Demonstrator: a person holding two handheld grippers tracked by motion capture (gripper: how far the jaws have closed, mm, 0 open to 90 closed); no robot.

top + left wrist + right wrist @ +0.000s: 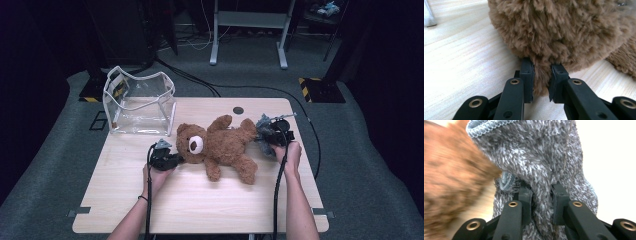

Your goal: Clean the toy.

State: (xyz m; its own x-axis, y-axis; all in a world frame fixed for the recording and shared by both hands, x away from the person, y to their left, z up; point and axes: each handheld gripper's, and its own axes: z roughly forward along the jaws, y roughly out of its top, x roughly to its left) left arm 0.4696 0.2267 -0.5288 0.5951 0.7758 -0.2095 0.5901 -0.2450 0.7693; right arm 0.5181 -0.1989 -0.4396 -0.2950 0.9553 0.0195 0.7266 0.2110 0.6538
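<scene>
Two grips frame this moment, and I read them from the biggest thing down. The table point(150, 210) carries a clear bag point(140, 102) at its far left corner, mouth up, likely waiting as a container. The teddy bear point(220, 145) lies on its back mid-table. My left gripper point(541, 82) pinches a tuft of fur at its head, steadying it. My right gripper point(541, 202) is clamped on a grey knitted garment point(536, 157) at the bear's foot, probably to work it over the leg.
</scene>
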